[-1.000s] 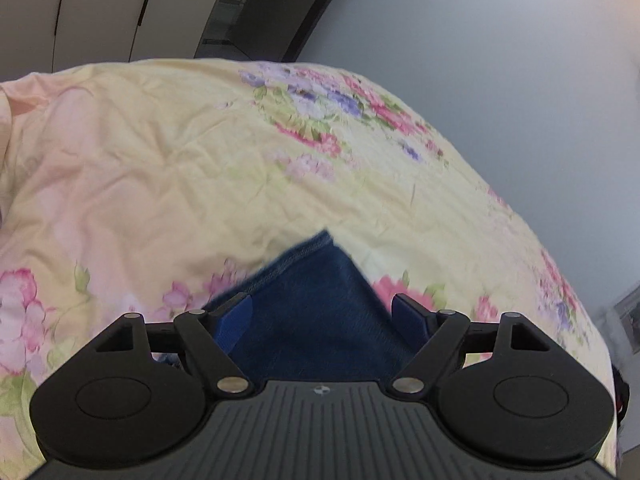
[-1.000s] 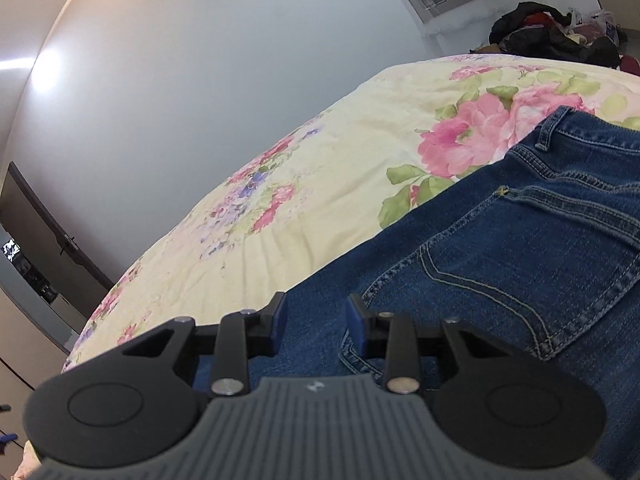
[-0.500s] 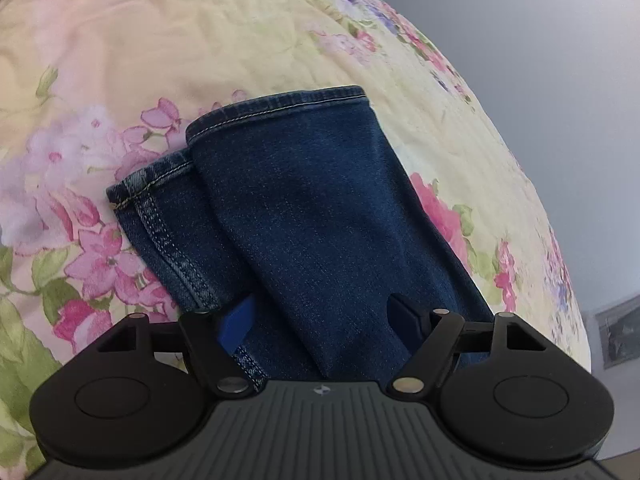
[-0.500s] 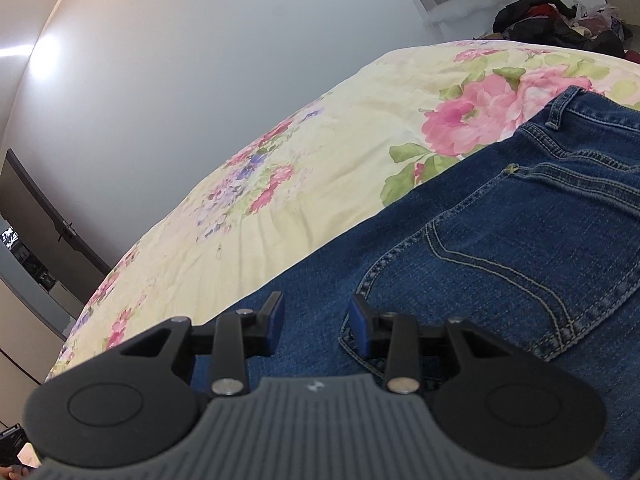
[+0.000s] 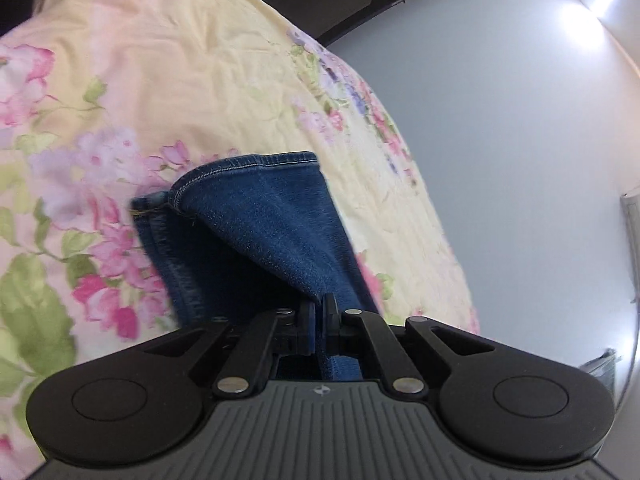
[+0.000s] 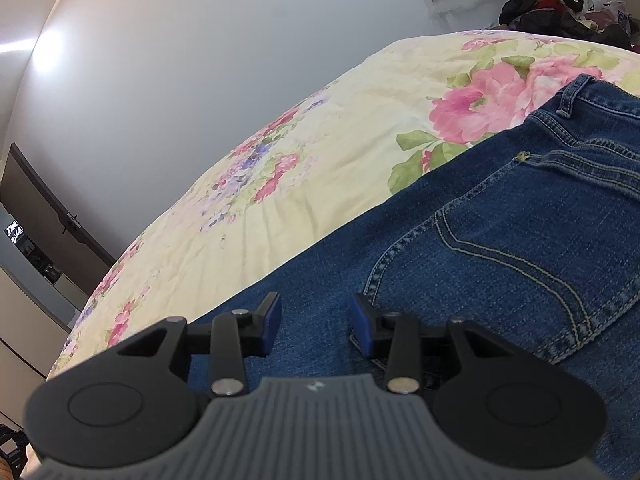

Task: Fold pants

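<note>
My left gripper [image 5: 319,307] fingers clamped on a raised fold of jeans [image 5: 256,216], right gripper [image 6: 316,320] fingers just widening, apart over denim on the bed [image 6: 320,184], gripping nothing

- Left gripper [image 5: 319,312] angled downward, its jaws just snapped together, blue pads pinching a ridge of denim between them.
- Right gripper [image 6: 316,322] tilted down and low over the fabric, jaws parted and just easing wider, nothing pressed between the pads.
</note>
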Available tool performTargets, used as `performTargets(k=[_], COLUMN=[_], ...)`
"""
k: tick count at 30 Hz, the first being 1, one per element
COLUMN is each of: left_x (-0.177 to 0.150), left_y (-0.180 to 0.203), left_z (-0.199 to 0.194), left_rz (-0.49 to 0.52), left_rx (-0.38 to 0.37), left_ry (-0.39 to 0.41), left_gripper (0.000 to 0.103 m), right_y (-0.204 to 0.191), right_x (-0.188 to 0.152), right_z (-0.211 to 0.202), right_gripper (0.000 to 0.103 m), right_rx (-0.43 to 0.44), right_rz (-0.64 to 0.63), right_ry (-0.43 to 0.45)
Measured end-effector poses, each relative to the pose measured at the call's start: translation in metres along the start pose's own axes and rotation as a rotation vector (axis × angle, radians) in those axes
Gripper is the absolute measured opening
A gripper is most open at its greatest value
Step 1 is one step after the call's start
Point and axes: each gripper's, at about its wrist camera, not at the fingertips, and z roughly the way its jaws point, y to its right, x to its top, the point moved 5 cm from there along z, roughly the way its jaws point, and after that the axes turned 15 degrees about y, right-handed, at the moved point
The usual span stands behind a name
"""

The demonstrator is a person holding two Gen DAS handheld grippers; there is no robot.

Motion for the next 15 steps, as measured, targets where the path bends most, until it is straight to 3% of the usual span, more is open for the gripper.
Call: performTargets(k=[4, 9, 13, 15], left_x=[-0.005, -0.001, 0.001, -0.002], left_y=[-0.029, -0.049, -0.046, -0.043], left_z=[0.020, 0.018, 0.000, -0.005], left_rz=[0.103, 0.031, 0.036, 0.025], left_rx=[0.167, 0.184, 0.182, 0.177], left_ry=[-0.024, 0.006, 0.031, 0.012], left_gripper=[0.003, 0.009, 0.012, 0.027], right_y=[-0.003, -0.002, -0.002, -0.003], right_x=[-0.002, -0.003, -0.004, -0.005], right_z=[0.001, 0.002, 0.006, 0.007], right_gripper=[0.035, 0.035, 0.036, 0.036], right_rx=[0.002, 0.005, 0.005, 0.007], right_rz=[-0.021, -0.025, -0.025, -0.034], right_ry=[-0.007, -0.011, -0.018, -0.023])
